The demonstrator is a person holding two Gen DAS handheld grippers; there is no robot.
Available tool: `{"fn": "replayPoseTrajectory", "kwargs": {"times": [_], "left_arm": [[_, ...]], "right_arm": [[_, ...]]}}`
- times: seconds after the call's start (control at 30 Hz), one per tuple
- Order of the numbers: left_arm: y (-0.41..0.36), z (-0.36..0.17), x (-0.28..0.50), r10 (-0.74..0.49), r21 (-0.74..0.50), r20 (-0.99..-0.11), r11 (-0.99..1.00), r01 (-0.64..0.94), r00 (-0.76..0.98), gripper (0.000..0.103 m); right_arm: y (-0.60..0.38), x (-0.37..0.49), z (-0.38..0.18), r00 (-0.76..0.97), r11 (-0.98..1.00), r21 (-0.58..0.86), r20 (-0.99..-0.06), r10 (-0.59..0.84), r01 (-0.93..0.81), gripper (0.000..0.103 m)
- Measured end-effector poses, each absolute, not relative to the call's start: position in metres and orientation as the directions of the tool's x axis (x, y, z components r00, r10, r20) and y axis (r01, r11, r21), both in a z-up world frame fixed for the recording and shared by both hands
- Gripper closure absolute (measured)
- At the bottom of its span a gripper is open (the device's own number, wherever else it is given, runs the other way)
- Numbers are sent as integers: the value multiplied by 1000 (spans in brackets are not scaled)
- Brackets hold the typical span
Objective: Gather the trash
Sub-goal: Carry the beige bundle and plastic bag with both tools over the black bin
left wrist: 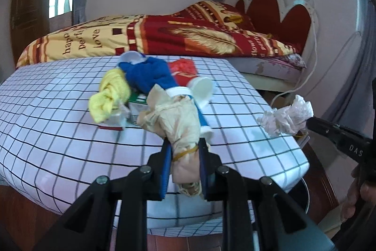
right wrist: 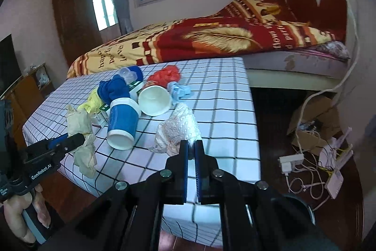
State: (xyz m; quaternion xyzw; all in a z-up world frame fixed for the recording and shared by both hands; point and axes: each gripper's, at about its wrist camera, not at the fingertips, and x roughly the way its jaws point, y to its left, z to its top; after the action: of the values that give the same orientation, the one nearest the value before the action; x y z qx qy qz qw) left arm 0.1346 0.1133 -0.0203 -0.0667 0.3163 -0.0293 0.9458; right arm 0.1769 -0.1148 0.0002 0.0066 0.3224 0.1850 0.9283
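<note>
Gripping a crumpled beige paper bag (left wrist: 178, 119), the left gripper (left wrist: 184, 147) has its blue pads closed on the bag's lower part, where a rubber band (left wrist: 185, 153) circles it. In the right wrist view the same bag (right wrist: 81, 133) hangs from the left gripper (right wrist: 77, 140) above the near left corner of the desk (right wrist: 225, 109), with a hand (right wrist: 21, 213) around the handle.

The right gripper (right wrist: 191, 149) is clamped on a wad of whitish crumpled plastic wrap (right wrist: 178, 131); its jaws stand nearly together with a thin fold of the wrap between the pads. In the left wrist view this wad (left wrist: 285, 115) is held beyond the right edge of the desk (left wrist: 58, 133), clear of the surface, at the tip of the right gripper (left wrist: 307, 124).

Remaining items lie in a cluster at mid-desk on the white checked cloth:
- a blue cup (right wrist: 122, 124) on its side, open end toward the near edge
- a white paper cup (right wrist: 154, 99) on its side, touching the blue cup
- a blue cloth (right wrist: 112, 88) and a yellow cloth (left wrist: 109, 95)
- a red plastic bag (right wrist: 165, 75)
- a light blue crumpled piece (right wrist: 179, 89) beside the white cup
- a green and white carton (left wrist: 139, 102), partly hidden under the cloths

A bed (right wrist: 211, 39) with a red and yellow blanket stands behind the desk. Cables and a cardboard box (right wrist: 312, 124) lie on the floor to the right.
</note>
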Motion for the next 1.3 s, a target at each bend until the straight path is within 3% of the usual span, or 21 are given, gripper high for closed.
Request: {"fn": "replayPoseTrajectory", "kwargs": {"times": [0.57, 1.0, 1.3], "left_arm": [[12, -11, 112, -281, -139, -586, 959, 248, 760, 81], [-84, -31, 96, -434, -142, -628, 880, 453, 646, 81], [-129, -67, 102, -438, -125, -695, 855, 504, 570, 81]], "right_arm": [[-224, 103, 5, 783, 983, 120, -595, 182, -137, 97], [-306, 65, -25, 748, 994, 103, -662, 44, 33, 97], [-343, 56, -67, 686, 990, 108, -727, 15, 94, 97]]}}
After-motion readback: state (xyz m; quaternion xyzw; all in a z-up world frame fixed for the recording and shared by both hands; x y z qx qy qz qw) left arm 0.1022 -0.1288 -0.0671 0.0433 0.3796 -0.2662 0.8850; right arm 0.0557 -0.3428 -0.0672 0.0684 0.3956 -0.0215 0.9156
